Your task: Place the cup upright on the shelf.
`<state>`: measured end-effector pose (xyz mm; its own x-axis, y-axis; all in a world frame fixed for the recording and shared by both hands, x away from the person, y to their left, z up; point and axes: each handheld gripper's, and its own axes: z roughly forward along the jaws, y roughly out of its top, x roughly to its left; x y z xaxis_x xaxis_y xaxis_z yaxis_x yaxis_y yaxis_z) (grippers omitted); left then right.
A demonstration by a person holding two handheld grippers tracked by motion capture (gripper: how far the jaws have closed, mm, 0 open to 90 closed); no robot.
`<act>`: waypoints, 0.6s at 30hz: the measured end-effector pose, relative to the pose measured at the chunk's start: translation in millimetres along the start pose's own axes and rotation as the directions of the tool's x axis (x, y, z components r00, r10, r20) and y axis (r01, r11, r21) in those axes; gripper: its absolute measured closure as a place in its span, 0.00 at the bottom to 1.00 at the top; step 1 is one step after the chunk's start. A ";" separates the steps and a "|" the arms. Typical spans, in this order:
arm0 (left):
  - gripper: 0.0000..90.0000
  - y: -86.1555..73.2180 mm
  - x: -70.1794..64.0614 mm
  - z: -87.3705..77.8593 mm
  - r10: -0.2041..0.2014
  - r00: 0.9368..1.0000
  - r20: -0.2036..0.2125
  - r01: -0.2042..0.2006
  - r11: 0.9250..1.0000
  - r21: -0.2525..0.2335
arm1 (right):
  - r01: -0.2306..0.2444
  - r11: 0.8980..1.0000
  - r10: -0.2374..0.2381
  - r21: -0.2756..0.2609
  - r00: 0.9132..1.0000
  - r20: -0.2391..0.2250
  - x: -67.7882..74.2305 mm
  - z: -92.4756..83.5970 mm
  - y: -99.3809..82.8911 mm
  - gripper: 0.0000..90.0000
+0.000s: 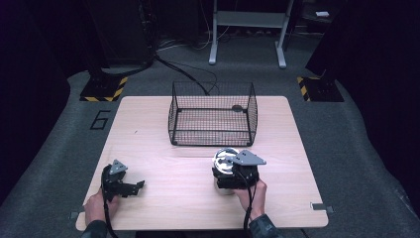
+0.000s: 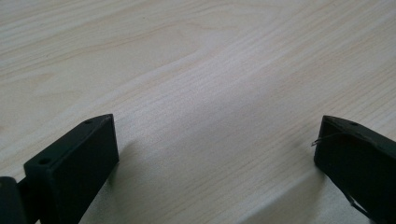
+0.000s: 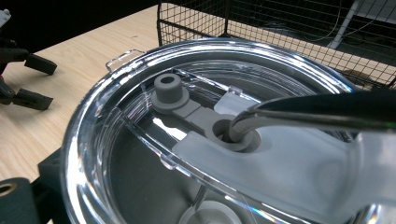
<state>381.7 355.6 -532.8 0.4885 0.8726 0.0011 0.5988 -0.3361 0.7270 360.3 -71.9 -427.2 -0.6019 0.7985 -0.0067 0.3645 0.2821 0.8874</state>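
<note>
High view is showing the right hand-held gripper clamping a lidded clear cup near the tabletop's front edge, probably for basket placement; left hand-held gripper is resting with jaws apart.

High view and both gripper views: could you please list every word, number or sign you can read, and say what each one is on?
"6": a dark numeral on the grey floor left of the table.
Yellow-and-black hazard stripes, no text, on two floor plates.
Nothing readable on the tumbler lid, the wire basket or the grippers.
</note>
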 end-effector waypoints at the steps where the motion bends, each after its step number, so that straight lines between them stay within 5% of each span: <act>1: 0.00 0.0 -0.1 0.0 -0.001 1.000 0.000 0.001 1.000 0.000 | -0.003 1.000 0.003 -0.005 1.000 0.005 -0.4 0.3 0.9 0.04; 18: 0.00 0.0 0.1 0.0 0.001 1.000 0.000 -0.001 1.000 0.001 | -0.007 1.000 0.007 -0.017 1.000 0.026 -12.3 -5.9 17.1 0.04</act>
<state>381.8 355.6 -532.8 0.4891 0.8722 0.0018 0.5986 -0.3372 0.7266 369.7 -80.1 -409.2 -0.5807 0.8140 -0.0124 0.3561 0.2677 0.8953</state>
